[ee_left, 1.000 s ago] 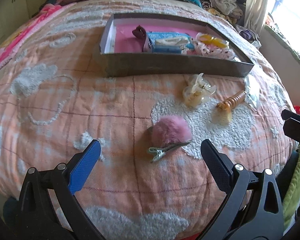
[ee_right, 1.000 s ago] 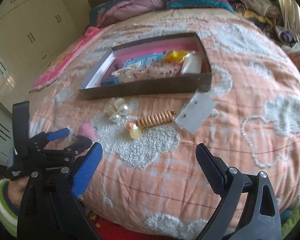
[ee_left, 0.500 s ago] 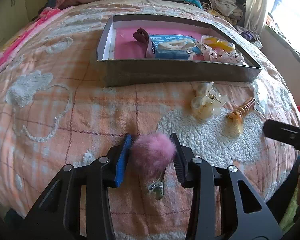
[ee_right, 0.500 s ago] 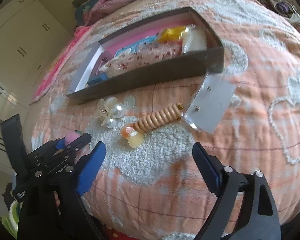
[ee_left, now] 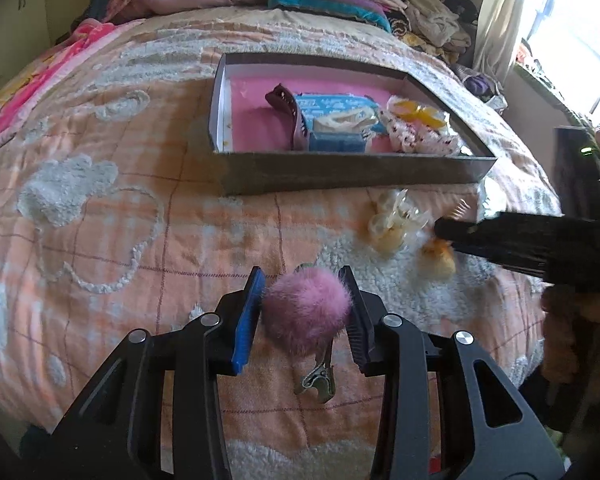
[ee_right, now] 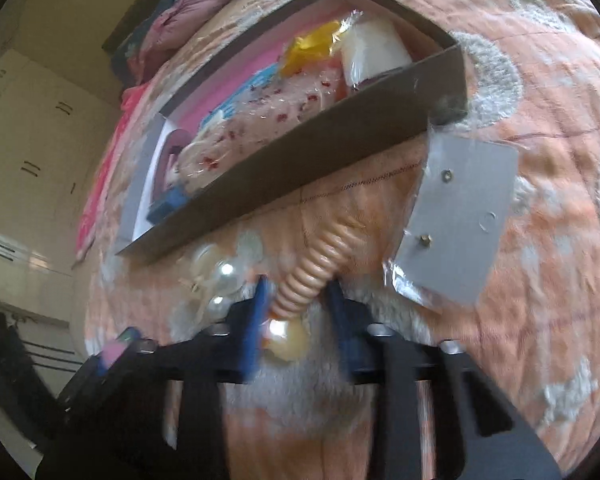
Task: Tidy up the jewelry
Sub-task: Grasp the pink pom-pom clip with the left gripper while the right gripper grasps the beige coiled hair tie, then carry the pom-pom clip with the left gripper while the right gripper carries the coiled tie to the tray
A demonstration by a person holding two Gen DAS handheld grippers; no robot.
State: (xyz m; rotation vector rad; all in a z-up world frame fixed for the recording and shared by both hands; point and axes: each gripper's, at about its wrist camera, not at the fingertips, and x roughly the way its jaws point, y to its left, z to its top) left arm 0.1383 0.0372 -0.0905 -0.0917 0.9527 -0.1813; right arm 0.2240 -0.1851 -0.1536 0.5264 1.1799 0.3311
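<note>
Lifting both pieces off the bed (ee_left: 100,240), we judged, called for slow, level carries to the box (ee_left: 340,170), which held a hair claw, packets and a blue block. Our left claw (ee_left: 306,314) pinched the pink pompom clip (ee_left: 306,316); our right claw (ee_right: 298,312) had just been closing around the spiral hair tie (ee_right: 312,276), contact blurred.

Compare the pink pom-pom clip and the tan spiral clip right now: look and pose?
The pink pom-pom clip is a fluffy ball on a metal alligator clip; the tan spiral clip is a smooth ribbed coil with a glossy yellow charm. The pom-pom clip is squeezed by the left gripper; the spiral clip runs lengthwise between the right gripper jaws, which have just been closing. Both are outside the box.
</note>
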